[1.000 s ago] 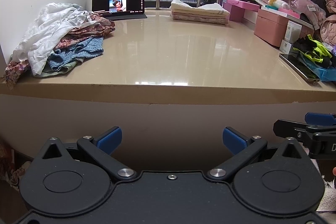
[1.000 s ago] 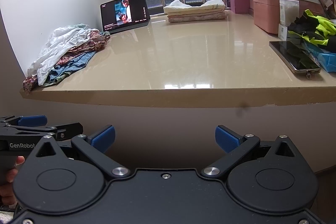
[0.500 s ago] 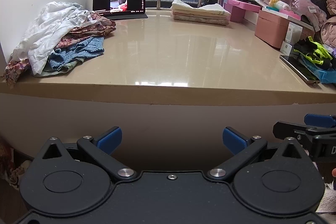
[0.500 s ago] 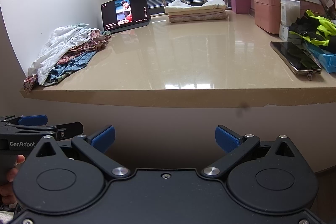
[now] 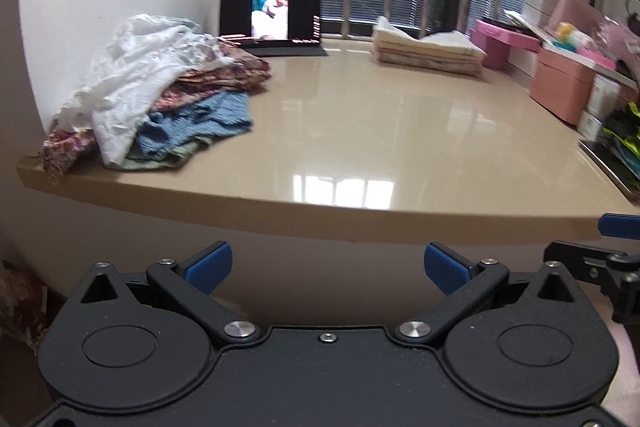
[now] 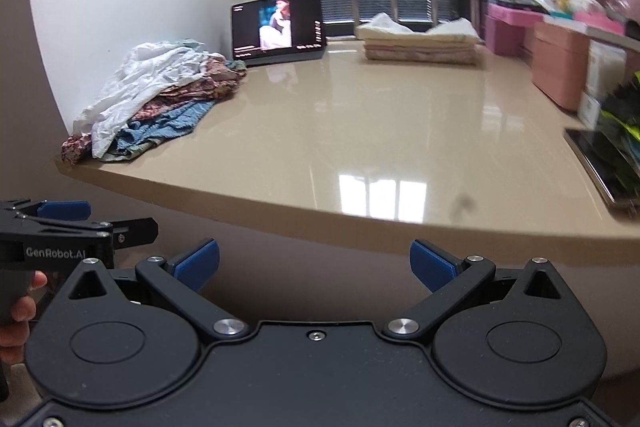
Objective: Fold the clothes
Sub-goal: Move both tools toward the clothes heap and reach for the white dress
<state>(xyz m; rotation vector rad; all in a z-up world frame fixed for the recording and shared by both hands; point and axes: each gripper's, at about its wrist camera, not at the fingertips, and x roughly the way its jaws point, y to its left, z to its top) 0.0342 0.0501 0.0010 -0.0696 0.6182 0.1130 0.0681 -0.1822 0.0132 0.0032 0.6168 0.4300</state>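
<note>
Both tools are spread wide and grip nothing: the left tool and right tool hover below the desk edge, touching nothing. The heap of crumpled clothes lies ahead and left of both, with folded clothes far ahead.

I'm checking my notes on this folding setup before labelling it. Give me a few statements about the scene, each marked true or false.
1. Both claws are open and hold nothing: left claw, right claw. True.
2. The unfolded clothes pile lies at the counter's left end. True.
3. The tablet has a dark, switched-off screen. False: it shows a picture.
4. The folded stack sits at the counter's near edge. False: it is at the back, by the window.
</note>
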